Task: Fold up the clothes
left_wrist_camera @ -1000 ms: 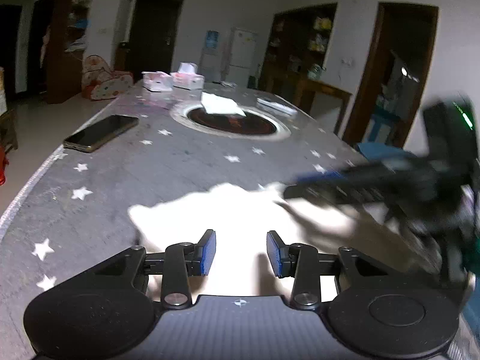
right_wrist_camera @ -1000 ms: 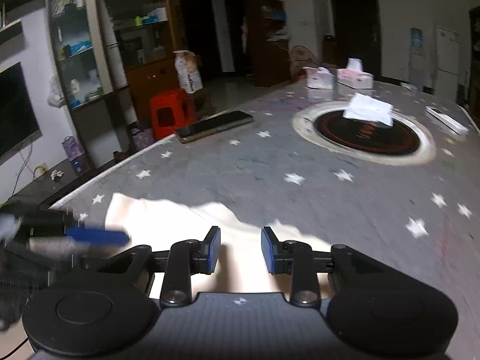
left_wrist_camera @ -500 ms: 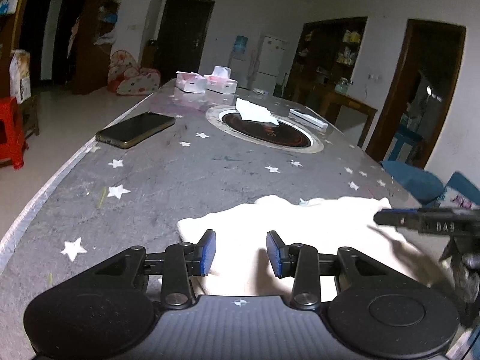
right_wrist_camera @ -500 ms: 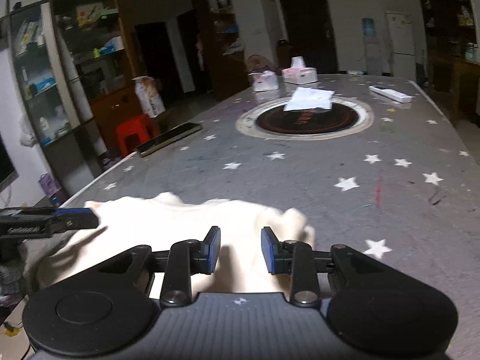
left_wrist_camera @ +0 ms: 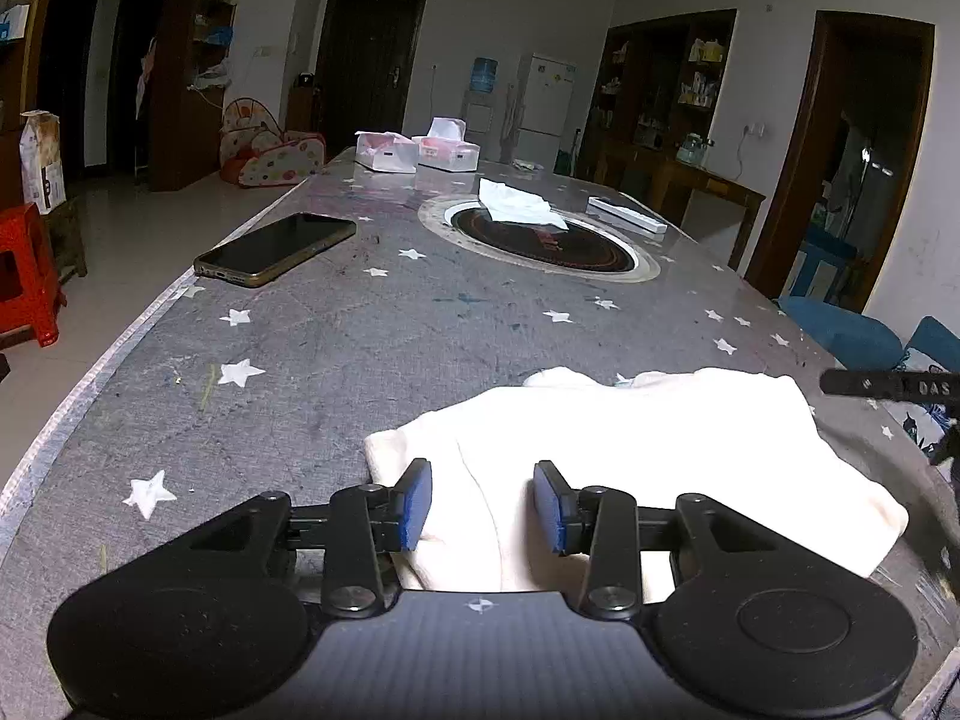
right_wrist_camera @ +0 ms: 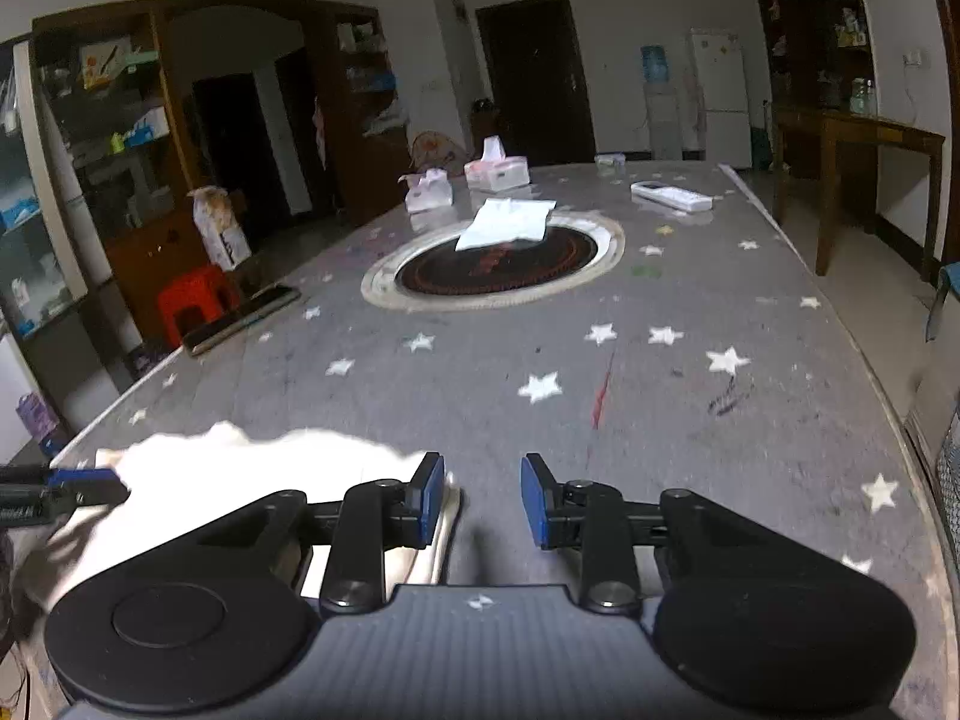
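Observation:
A cream-white garment (left_wrist_camera: 630, 450) lies bunched on the near end of the grey star-patterned table (left_wrist_camera: 360, 348). My left gripper (left_wrist_camera: 483, 504) hovers open over the garment's near left part, with cloth showing between its blue pads but not pinched. In the right wrist view the same garment (right_wrist_camera: 252, 480) lies to the left, and my right gripper (right_wrist_camera: 483, 498) is open at its right edge, with bare table between the pads. The other gripper's tip shows at each view's edge: the right one (left_wrist_camera: 888, 387) and the left one (right_wrist_camera: 60, 489).
A phone (left_wrist_camera: 276, 249) lies by the left table edge. Mid-table there is a round hotplate inset (left_wrist_camera: 540, 240) with a white cloth (left_wrist_camera: 519, 210) on it. Behind stand two tissue boxes (left_wrist_camera: 414, 150) and a remote (left_wrist_camera: 627, 216). A red stool (right_wrist_camera: 192, 300) stands beside the table.
Both grippers have drawn back and swung apart; the right one moved off the garment to its right edge. The garment now lies more gathered, and its right side is no longer covered.

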Action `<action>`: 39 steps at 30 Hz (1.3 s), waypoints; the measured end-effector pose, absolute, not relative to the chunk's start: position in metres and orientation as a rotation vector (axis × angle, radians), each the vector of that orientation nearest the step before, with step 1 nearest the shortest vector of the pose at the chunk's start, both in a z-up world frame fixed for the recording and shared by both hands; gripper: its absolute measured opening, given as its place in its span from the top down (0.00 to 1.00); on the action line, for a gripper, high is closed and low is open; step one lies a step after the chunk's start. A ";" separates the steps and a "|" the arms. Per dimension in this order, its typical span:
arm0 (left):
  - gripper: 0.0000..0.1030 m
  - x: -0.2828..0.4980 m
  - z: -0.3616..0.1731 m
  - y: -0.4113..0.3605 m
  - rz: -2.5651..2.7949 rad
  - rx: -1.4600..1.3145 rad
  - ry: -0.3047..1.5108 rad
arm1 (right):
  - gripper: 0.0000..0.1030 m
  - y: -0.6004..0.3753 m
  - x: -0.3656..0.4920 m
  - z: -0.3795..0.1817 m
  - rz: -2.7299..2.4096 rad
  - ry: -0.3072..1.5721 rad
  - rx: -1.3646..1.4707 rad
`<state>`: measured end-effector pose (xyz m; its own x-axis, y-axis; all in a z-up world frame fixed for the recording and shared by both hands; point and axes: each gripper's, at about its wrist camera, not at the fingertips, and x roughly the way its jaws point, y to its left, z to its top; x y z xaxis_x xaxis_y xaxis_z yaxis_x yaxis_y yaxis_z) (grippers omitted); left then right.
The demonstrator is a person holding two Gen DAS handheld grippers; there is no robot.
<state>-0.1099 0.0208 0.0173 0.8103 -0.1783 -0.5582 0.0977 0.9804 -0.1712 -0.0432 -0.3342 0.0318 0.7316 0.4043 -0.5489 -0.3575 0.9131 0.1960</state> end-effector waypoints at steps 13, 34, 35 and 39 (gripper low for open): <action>0.59 -0.110 0.017 0.017 -0.138 -0.122 0.611 | 0.75 -0.290 -0.042 0.028 0.555 0.592 0.027; 0.56 -0.111 0.016 0.016 -0.156 -0.103 0.605 | 0.82 -0.294 -0.091 0.037 0.666 0.620 -0.121; 0.56 -0.111 0.016 0.016 -0.155 -0.103 0.606 | 0.82 -0.293 -0.098 0.036 0.678 0.625 -0.126; 0.56 -0.110 0.017 0.015 -0.158 -0.090 0.607 | 0.83 -0.297 -0.116 0.025 0.676 0.661 -0.146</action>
